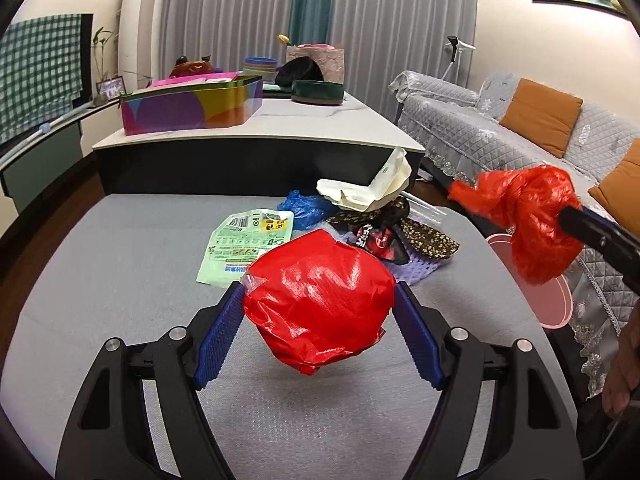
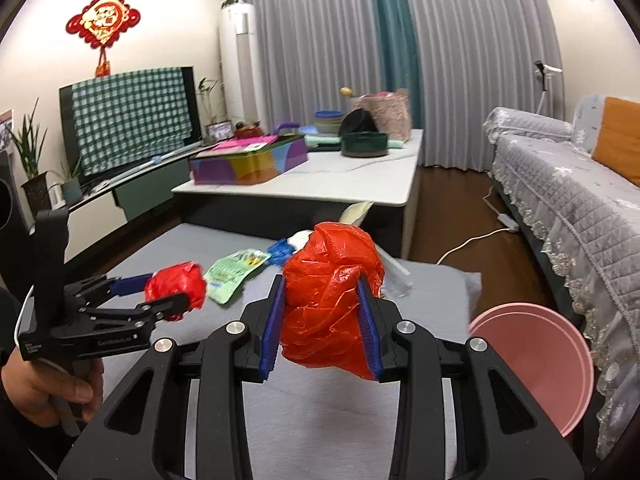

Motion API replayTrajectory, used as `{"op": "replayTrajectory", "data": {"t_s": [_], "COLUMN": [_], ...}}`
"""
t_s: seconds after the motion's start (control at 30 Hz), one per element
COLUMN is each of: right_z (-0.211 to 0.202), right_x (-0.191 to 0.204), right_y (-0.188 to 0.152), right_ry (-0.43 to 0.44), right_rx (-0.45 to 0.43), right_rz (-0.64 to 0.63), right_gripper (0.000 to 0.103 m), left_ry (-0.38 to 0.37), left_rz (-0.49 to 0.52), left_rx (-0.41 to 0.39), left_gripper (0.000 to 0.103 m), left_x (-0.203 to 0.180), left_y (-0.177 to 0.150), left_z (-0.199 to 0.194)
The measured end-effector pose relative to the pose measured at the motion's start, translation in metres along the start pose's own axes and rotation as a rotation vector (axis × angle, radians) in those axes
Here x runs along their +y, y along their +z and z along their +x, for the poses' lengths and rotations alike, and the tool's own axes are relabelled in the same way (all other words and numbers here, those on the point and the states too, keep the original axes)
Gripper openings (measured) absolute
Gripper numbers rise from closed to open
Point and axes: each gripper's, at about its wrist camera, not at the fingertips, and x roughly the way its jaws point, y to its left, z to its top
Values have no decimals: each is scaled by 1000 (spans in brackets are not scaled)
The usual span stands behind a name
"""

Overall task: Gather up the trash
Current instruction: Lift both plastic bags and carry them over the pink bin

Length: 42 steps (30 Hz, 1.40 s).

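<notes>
My left gripper (image 1: 318, 292) is shut on a glossy red wrapper ball (image 1: 318, 300), held above the grey mat (image 1: 120, 280); the same ball (image 2: 176, 286) shows in the right wrist view at the left. My right gripper (image 2: 322, 284) is shut on a crumpled orange-red plastic bag (image 2: 332, 296), also seen at the right of the left wrist view as the bag (image 1: 528, 220). On the mat lie a green packet (image 1: 244, 244), a blue bag (image 1: 306, 208), a white foam box (image 1: 368, 190) and dark wrappers (image 1: 396, 232).
A pink bin (image 2: 536, 360) stands on the floor at the mat's right edge, beside the grey-covered sofa (image 2: 568, 200). Behind the mat is a white-topped low table (image 2: 320, 180) with a colourful tin (image 2: 248, 162) and bowls. A person's hand (image 2: 44, 392) holds the left gripper's handle.
</notes>
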Motion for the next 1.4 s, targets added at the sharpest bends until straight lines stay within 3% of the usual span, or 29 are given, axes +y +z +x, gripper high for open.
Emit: {"op": "replayTrajectory", "data": {"t_s": [0.6, 1.4], "right_z": [-39, -75], "right_x": [-64, -126], "right_y": [17, 24], "right_ry": [-207, -342], "right_rx": [-91, -119], "right_rz": [37, 79], "right_gripper": [35, 35], "left_ry": [-78, -187], "left_rz": [47, 120], "left_rx": [-44, -56], "left_gripper": [72, 72], "left_x": [-46, -117], "left_y": [12, 36], "left_z": [-3, 10]}}
